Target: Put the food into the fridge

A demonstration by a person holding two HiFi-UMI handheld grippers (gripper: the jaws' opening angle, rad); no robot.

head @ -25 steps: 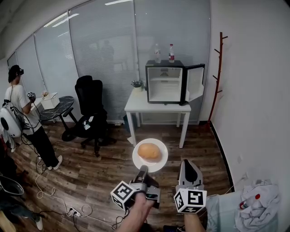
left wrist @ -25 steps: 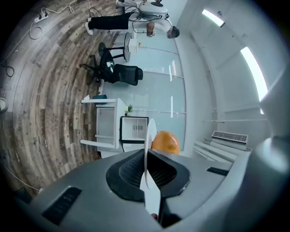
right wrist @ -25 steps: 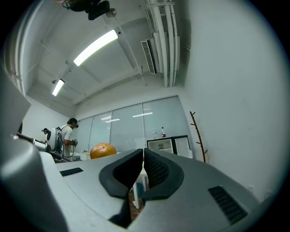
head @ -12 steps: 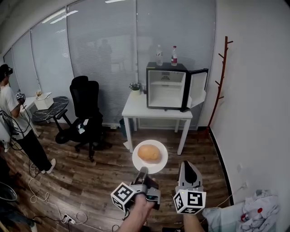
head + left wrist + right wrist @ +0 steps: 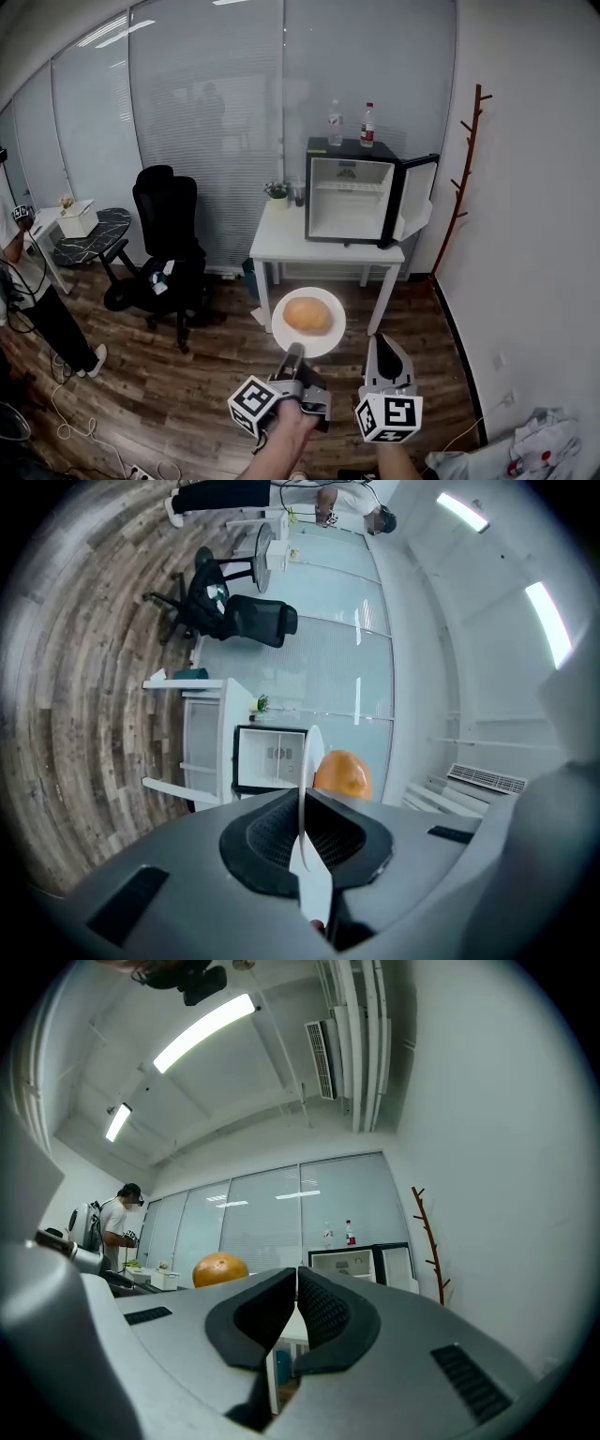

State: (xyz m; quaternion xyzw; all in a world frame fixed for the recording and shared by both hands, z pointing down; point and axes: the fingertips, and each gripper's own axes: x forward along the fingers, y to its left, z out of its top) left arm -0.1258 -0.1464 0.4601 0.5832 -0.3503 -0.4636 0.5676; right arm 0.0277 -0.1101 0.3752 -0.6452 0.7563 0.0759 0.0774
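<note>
A white plate [image 5: 318,338] carries an orange-brown bun [image 5: 307,315] in front of me. My left gripper [image 5: 294,353] is shut on the plate's near rim; in the left gripper view the plate [image 5: 306,789] stands edge-on between the pads with the bun [image 5: 343,773] beside it. My right gripper [image 5: 385,349] is shut with nothing in it, level with the left one and to its right. The small black fridge [image 5: 361,190] stands on a white table [image 5: 281,234] ahead, its door [image 5: 415,195] swung open to the right and its white inside bare.
Two bottles [image 5: 352,123] stand on the fridge. A black office chair [image 5: 167,232] is at the left, a person [image 5: 28,281] at the far left edge beside a small dark table [image 5: 94,229]. A wooden coat stand [image 5: 462,159] leans by the right wall. Crumpled cloth [image 5: 539,445] lies bottom right.
Both grippers and the plate have moved forward together toward the fridge, which now looks larger and nearer. The person at the left has slid toward the frame edge. The grip is unchanged.
</note>
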